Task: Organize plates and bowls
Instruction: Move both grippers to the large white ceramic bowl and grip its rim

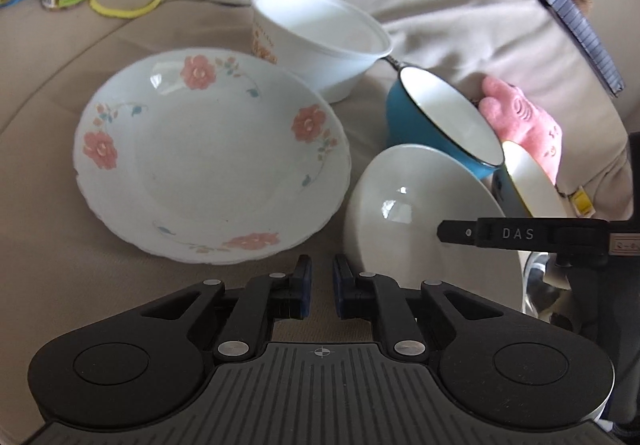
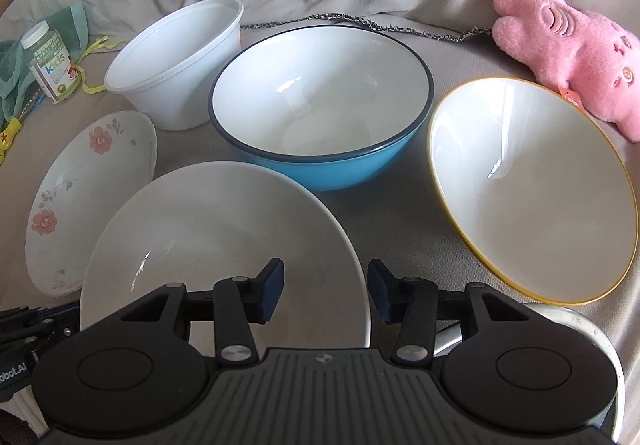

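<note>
On a beige cushion lie a floral plate (image 1: 208,165) (image 2: 80,197), a white disposable bowl (image 1: 320,41) (image 2: 180,61), a blue bowl (image 1: 436,121) (image 2: 320,105), a plain white bowl (image 1: 400,213) (image 2: 216,229) and a yellow-rimmed bowl (image 2: 532,189) (image 1: 532,181). My left gripper (image 1: 322,285) is shut on nothing, just in front of the floral plate's near edge. My right gripper (image 2: 325,281) is open and straddles the white bowl's right rim, one pad inside and one outside, neither pressing. One of its fingers (image 1: 500,234) shows from the side.
A pink plush toy (image 2: 572,53) leans against the yellow-rimmed bowl. A vitamin bottle (image 2: 48,61), green cloth (image 2: 12,57) and yellow cord (image 1: 128,1) lie at the far left. A steel bowl's rim (image 2: 580,321) sits near right. A dark notebook (image 1: 580,33) rests on the back cushion.
</note>
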`<state>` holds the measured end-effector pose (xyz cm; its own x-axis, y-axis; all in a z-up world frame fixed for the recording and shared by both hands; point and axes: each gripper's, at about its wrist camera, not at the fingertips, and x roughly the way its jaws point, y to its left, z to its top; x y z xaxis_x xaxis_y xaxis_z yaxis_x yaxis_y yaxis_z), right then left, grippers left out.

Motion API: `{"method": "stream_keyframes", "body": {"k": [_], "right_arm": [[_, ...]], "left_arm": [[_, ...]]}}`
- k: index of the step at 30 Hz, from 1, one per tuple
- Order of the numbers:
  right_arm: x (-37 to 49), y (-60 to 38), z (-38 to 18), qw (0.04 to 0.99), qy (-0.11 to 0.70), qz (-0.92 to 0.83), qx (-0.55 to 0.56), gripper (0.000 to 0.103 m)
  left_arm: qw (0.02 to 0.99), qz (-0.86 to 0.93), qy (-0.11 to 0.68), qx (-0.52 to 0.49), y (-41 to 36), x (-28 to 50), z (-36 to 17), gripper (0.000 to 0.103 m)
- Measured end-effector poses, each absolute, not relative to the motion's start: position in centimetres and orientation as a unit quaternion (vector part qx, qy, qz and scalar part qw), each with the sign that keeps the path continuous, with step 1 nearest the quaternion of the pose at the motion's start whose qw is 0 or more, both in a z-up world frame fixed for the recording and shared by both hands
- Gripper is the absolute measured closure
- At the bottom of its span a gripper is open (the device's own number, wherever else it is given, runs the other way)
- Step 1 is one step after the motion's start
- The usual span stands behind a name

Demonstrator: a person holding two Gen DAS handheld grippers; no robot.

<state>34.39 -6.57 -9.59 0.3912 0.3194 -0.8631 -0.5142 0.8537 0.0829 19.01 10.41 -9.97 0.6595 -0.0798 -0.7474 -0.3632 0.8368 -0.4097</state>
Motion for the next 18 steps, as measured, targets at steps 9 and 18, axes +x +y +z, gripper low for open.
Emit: {"method": "stream_keyframes", "body": {"k": [9,18], "right_arm": [[33.9,-6.4,-9.6,0.827,0.488,0.260,-0.095,0.057],[33.7,-6.5,-9.4,0.826,0.491,0.257,-0.099,0.057]], "left_arm": [[0.897,-0.001,0.331,-0.294,10.9,14.6,-7.7,0.087],[0.897,0.026,0.368,-0.241,8.9,17.1,-9.4,0.071]]}}
